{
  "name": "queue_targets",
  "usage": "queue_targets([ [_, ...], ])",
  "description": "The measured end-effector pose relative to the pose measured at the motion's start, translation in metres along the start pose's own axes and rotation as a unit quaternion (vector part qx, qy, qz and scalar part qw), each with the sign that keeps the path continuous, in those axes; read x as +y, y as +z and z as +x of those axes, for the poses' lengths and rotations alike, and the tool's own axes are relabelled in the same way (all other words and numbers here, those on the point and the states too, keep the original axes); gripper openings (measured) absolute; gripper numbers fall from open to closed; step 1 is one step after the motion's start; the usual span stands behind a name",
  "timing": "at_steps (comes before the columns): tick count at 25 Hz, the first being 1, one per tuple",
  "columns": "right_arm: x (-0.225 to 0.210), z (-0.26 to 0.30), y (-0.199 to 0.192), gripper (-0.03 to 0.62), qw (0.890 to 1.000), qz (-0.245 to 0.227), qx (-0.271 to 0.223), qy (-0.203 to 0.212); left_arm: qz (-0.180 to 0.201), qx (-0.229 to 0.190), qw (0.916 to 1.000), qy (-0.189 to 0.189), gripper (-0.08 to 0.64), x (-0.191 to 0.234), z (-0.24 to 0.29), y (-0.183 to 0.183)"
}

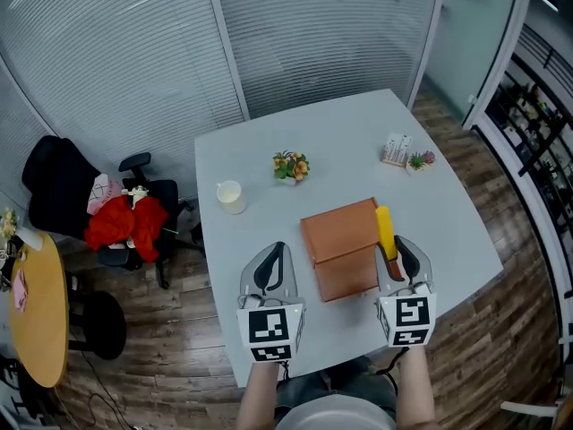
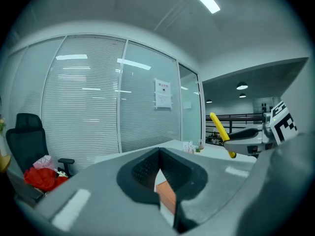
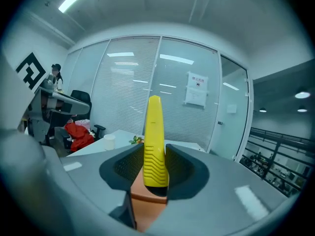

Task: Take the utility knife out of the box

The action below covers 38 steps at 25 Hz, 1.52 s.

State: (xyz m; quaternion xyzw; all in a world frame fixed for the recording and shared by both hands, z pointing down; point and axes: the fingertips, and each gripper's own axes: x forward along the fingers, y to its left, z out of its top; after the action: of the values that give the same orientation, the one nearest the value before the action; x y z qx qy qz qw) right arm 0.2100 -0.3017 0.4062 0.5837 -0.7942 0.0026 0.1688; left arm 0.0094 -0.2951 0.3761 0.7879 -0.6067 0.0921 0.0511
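My right gripper (image 1: 391, 251) is shut on the yellow utility knife (image 1: 385, 231), which sticks forward over the right edge of the brown box (image 1: 344, 246). In the right gripper view the utility knife (image 3: 154, 146) stands between the gripper's jaws (image 3: 155, 173), with the box (image 3: 147, 208) below it. The box lies flat on the grey table (image 1: 269, 159), and I cannot tell whether its lid is open. My left gripper (image 1: 275, 256) hovers left of the box, shut with nothing in it. The left gripper view shows a corner of the box (image 2: 166, 196) past the closed jaws and the knife (image 2: 220, 129) at the right.
A white cup (image 1: 230, 195) and a small flower pot (image 1: 290, 166) stand behind the box. A card holder and little plant (image 1: 405, 154) sit at the far right. A black chair with red cloth (image 1: 125, 224) stands left of the table, and a round wooden table (image 1: 36, 316) is further left.
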Motion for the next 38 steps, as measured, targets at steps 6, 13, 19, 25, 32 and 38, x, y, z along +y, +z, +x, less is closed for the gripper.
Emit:
queue_targets([
  [6,-0.006,-0.011,0.027,0.166,0.999,0.010,-0.040,-0.019,0.006,-0.028,0.9996,0.003,0.000,0.000,-0.004,0.024],
  [13,-0.016,-0.027,0.047,0.166,0.996,0.033,-0.075,-0.043,0.005,-0.050,0.9987,0.001,0.000,-0.003,-0.011,0.043],
  [19,-0.022,-0.037,0.055,0.166,0.993,0.058,-0.089,-0.043,0.001,-0.060,0.9982,0.000,0.000,-0.007,-0.016,0.052],
  [25,-0.023,-0.041,0.060,0.166,0.992,0.067,-0.098,-0.046,0.004,-0.067,0.9978,0.002,0.000,-0.004,-0.018,0.054],
  [32,-0.027,-0.044,0.061,0.166,0.991,0.074,-0.102,-0.048,0.004,-0.069,0.9976,-0.001,0.000,-0.006,-0.018,0.058],
  [38,-0.029,-0.046,0.063,0.166,0.991,0.073,-0.104,-0.052,0.000,-0.069,0.9976,-0.007,0.000,-0.009,-0.015,0.059],
])
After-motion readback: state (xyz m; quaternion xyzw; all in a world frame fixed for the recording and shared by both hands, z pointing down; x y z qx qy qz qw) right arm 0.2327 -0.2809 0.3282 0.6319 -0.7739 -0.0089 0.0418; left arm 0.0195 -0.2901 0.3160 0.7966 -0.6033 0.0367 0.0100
